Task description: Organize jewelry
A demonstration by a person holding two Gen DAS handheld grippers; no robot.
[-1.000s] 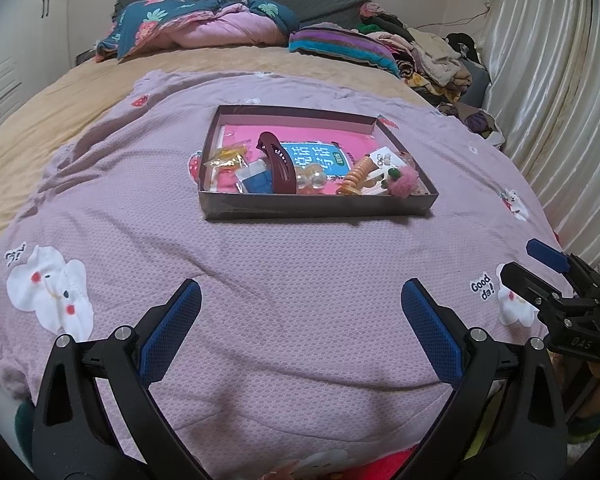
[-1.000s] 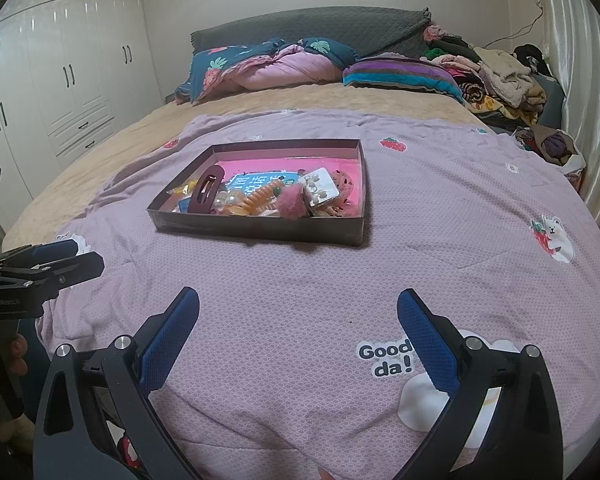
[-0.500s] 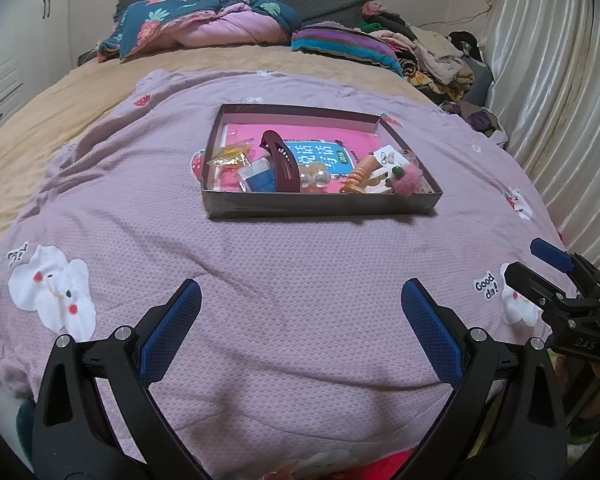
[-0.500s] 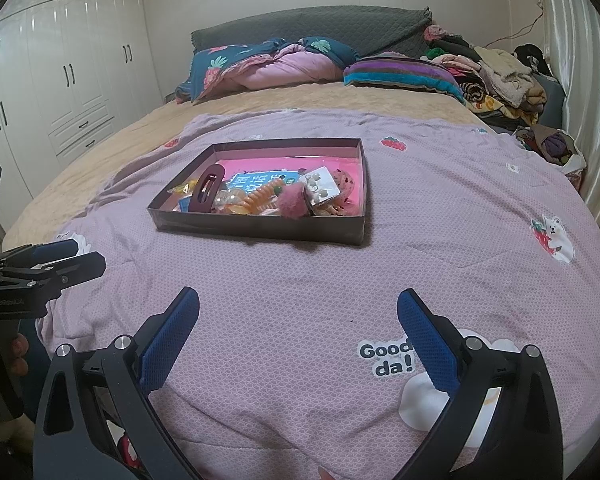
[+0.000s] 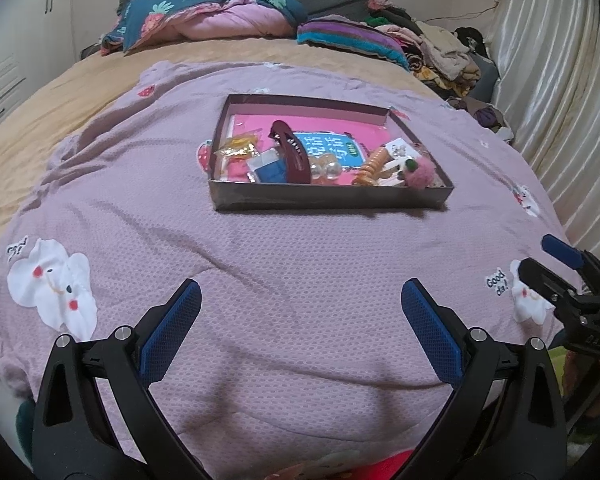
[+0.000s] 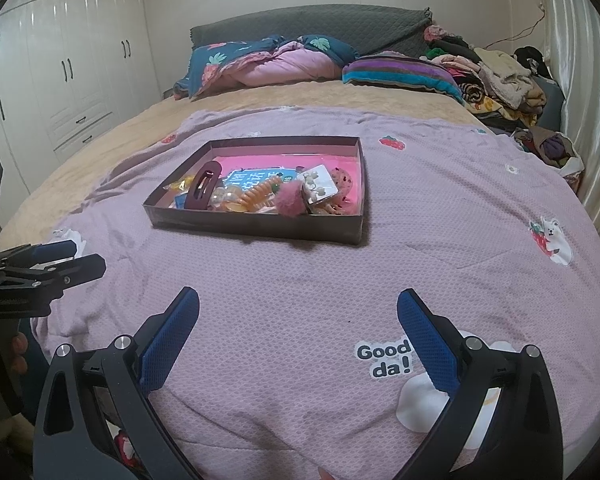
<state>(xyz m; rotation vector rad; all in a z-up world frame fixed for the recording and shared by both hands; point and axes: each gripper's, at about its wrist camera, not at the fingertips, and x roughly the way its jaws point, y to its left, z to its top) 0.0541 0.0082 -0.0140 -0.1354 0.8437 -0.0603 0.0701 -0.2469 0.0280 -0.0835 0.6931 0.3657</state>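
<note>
All the jewelry (image 5: 324,160) lay jumbled inside the shallow dark cardboard box (image 5: 328,198) at mid-frame on the lilac quilt (image 5: 300,264); nothing showed sorted. Left gripper (image 5: 298,334) and right gripper (image 6: 298,334) hovered low in frame, spread apart, empty.

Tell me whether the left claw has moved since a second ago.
Yes, slightly. In its own view the shallow box and the bed's far end sit lower in frame, so the left claw, still open, has tilted a little upward.

The quilt (image 5: 300,260) is matt, dimpled purple cloth. The box (image 5: 332,197) looks like dull cardboard. The hair clip (image 5: 292,154) is glossy maroon plastic.
</note>
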